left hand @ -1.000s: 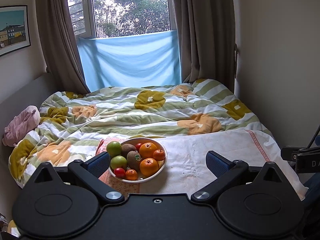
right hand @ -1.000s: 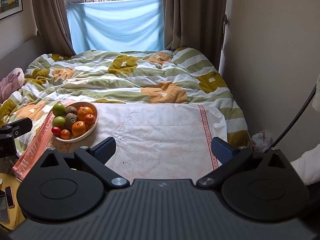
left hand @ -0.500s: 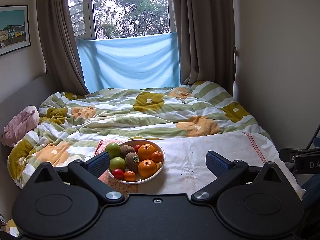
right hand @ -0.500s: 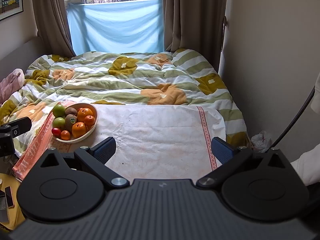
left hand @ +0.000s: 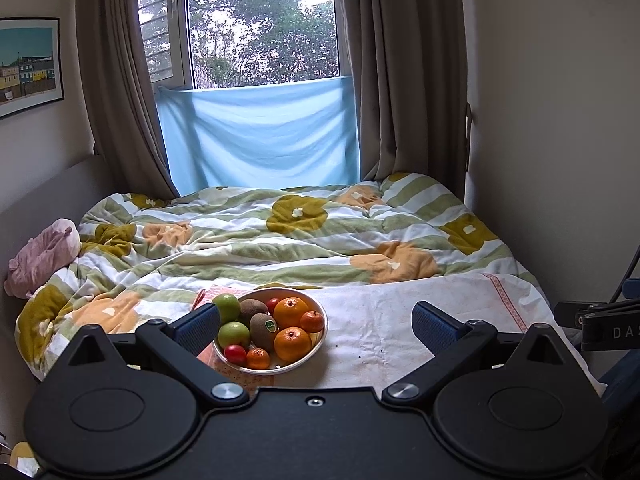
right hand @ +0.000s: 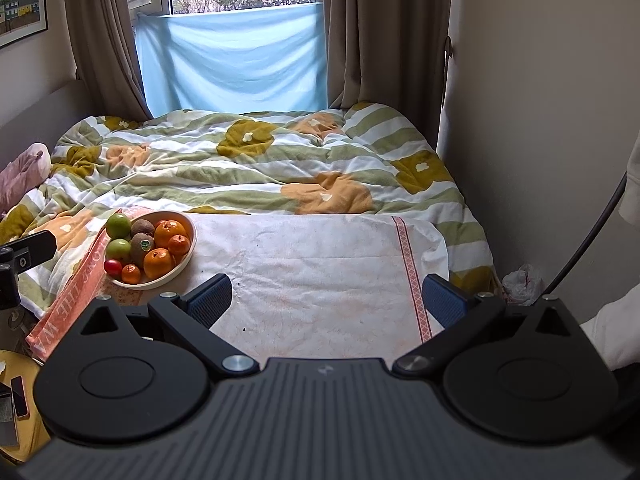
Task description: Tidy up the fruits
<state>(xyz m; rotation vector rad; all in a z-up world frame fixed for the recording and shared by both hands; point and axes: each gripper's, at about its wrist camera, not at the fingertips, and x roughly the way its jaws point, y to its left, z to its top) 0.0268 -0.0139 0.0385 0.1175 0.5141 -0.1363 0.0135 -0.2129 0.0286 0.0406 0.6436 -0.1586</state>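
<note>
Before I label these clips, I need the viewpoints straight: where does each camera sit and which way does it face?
Left wrist: on the left gripper, facing the bed and window; jaws open, fruit bowl between them.
Right wrist: on the right gripper, further right, over the white cloth; jaws open, a white sleeve at the right edge.
Shared: bowl, cloth, floral duvet, blue sheet.

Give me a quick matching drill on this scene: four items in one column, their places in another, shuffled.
Items:
1. round white fruit bowl
2. pale blue cloth
3. pink plush toy
4. framed harbour picture

Places:
A. across the lower window
B. on the left wall
C. on the white towel
D. at the bed's left edge

Pairs: 1-C, 2-A, 3-D, 4-B
</note>
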